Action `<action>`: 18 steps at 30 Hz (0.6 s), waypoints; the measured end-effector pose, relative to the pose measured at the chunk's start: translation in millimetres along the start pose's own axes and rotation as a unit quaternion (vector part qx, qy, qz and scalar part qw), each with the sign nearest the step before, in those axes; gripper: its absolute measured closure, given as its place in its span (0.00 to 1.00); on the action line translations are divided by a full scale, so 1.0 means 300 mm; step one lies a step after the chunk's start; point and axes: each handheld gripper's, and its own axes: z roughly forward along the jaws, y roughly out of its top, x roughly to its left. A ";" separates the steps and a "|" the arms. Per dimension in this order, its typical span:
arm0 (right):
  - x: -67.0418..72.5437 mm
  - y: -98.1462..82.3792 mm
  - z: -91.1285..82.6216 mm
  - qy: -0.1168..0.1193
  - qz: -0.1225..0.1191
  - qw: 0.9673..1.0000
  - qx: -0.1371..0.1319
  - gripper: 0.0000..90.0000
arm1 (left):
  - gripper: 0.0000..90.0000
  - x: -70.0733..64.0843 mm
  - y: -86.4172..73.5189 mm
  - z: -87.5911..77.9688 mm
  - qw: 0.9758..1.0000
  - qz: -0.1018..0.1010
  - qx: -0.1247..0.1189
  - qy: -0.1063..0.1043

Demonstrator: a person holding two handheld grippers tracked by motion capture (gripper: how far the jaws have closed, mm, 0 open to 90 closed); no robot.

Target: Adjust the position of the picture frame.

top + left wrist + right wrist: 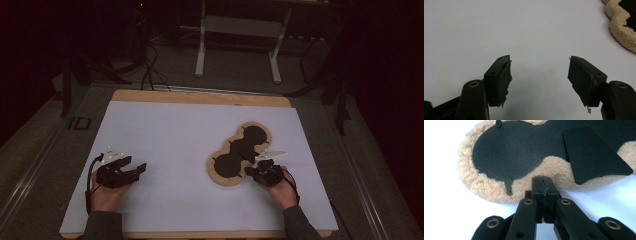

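Observation:
A peanut-shaped pad point(240, 150) with a tan fleece rim and a black middle lies flat at the table's right centre. My right gripper point(251, 172) sits at its near right edge. In the right gripper view this gripper point(543, 182) is shut, its tips against the fleece rim point(481, 185); I cannot tell whether any fleece is pinched. A black flap point(594, 155) lies across the pad's black middle point(516, 150). My left gripper point(139, 169) rests at the near left, far from the pad. It point(539, 58) is open over bare white surface, the pad's rim point(624, 30) at the top right corner.
A white sheet point(170, 130) covers a wooden board point(200, 97). Beyond the table a white desk frame point(201, 50) stands on a dark floor, with cables point(149, 70) trailing beside it. Wide bare sheet lies between the two grippers.

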 end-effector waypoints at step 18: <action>0.086 0.060 0.065 0.021 -0.025 0.999 0.003 1.00 | 0.43 -0.003 0.001 0.006 1.000 0.006 0.004 0.003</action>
